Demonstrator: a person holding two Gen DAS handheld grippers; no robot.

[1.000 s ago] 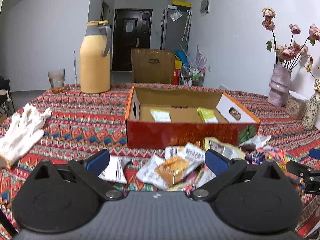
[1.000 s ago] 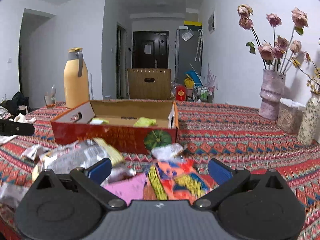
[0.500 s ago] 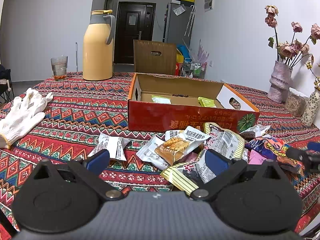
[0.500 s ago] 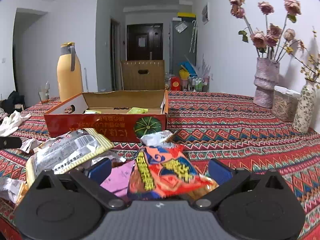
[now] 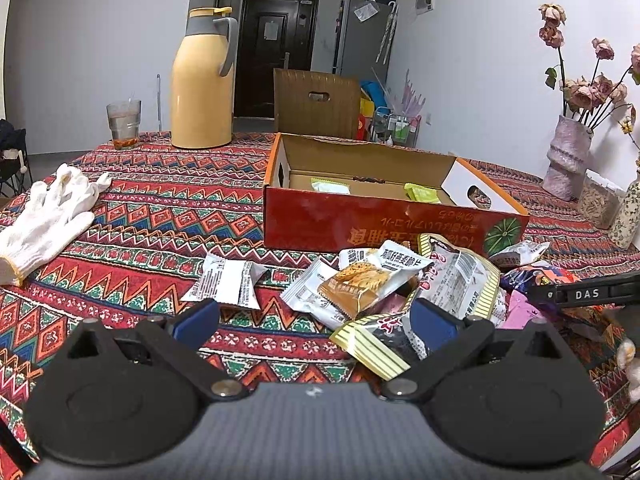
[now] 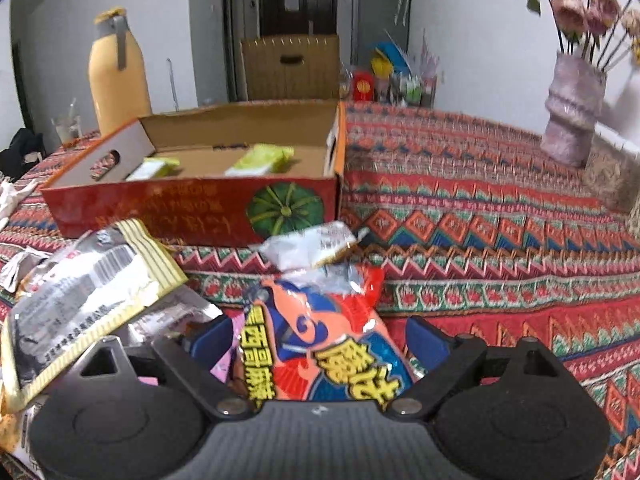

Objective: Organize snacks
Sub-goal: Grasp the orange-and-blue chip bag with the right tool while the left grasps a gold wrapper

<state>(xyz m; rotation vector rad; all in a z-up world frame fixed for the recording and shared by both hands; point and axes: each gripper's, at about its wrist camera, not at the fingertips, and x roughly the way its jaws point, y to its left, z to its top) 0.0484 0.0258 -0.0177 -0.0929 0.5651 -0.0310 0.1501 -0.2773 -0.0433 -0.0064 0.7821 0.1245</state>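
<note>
- Closer now to the red-and-blue snack bag [image 6: 320, 344] than a second ago: then lying ahead of the right tool [image 6: 318, 340], now filling the gap between its blue pads [image 6: 424, 342].
- Jaws of the right tool closing around that bag, pads not yet pressing its glossy sides.
- Tilted further down than before, with the cardboard box [image 6: 192, 204] seen more from above.
- Little changed for the left tool [image 5: 316, 320]: spread wide, gripping nothing, hanging over the near edge of the pile, its right pad just over the striped yellow-edged packet [image 5: 452, 304].
- Rest of the snacks heaped on the surface [image 5: 160, 220] just in front of the box: a white sachet [image 5: 228, 280] apart to the left, a crinkled white packet with a brown cracker picture [image 5: 360, 284] on top of the heap, a small silver pouch [image 6: 310, 246] touching the far end of the red-and-blue bag.
- Two pale green packets [image 6: 260, 158] already lying inside the box, most of its floor bare.
- Box open-topped, matte brown inside, shiny red outside with a green pumpkin print, end flaps with cut-out handles.
- Open patterned cloth to the right of the box, up to the ribbed lilac vase [image 6: 572, 120] of dried roses.
- Open cloth on the left too, between the box and a white knit glove [image 5: 48, 216].
- Far edge taken by a smooth yellow thermos jug [image 5: 202, 80] and a drinking glass [image 5: 123, 122].
</note>
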